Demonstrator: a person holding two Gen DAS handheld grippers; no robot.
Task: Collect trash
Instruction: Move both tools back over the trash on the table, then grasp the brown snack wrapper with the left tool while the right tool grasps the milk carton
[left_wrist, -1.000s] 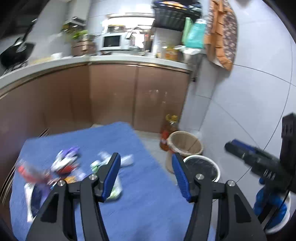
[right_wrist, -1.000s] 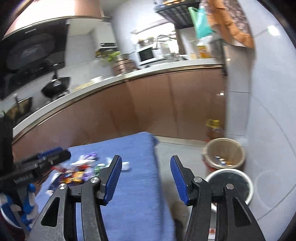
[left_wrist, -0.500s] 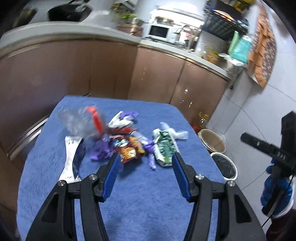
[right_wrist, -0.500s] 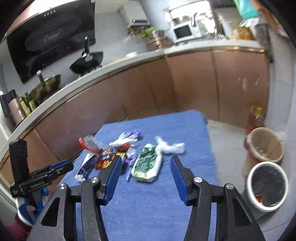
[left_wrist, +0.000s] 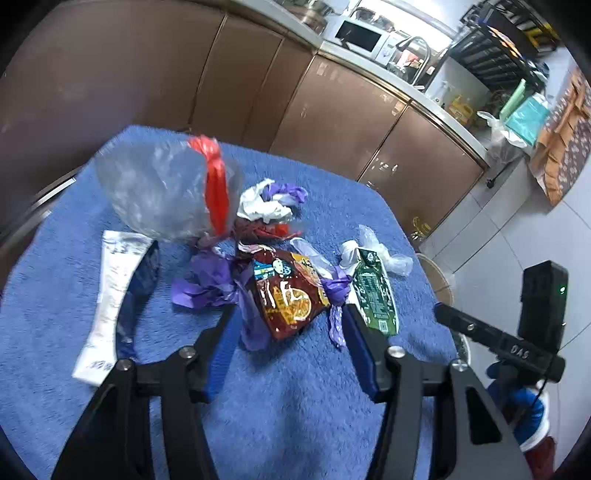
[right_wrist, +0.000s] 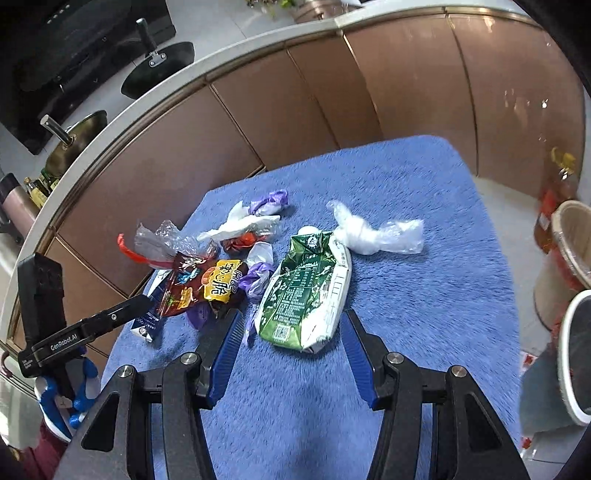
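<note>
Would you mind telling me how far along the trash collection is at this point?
Barely begun. Nothing is in hand: the left gripper and the right gripper are both open and empty. Still left on the blue cloth are the green carton, the red snack wrapper, the clear plastic bag, the knotted white bag and purple scraps. The bins stand at the right.

Each claw (left_wrist: 288, 334) (right_wrist: 291, 338) is black-framed, silver-screwed, with blue ribbed pads.

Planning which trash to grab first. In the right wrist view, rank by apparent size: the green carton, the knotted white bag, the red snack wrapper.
1. green carton, nearest the camera, which inflates it.
2 and 3. red snack wrapper and knotted white bag look alike; not ranked.
</note>
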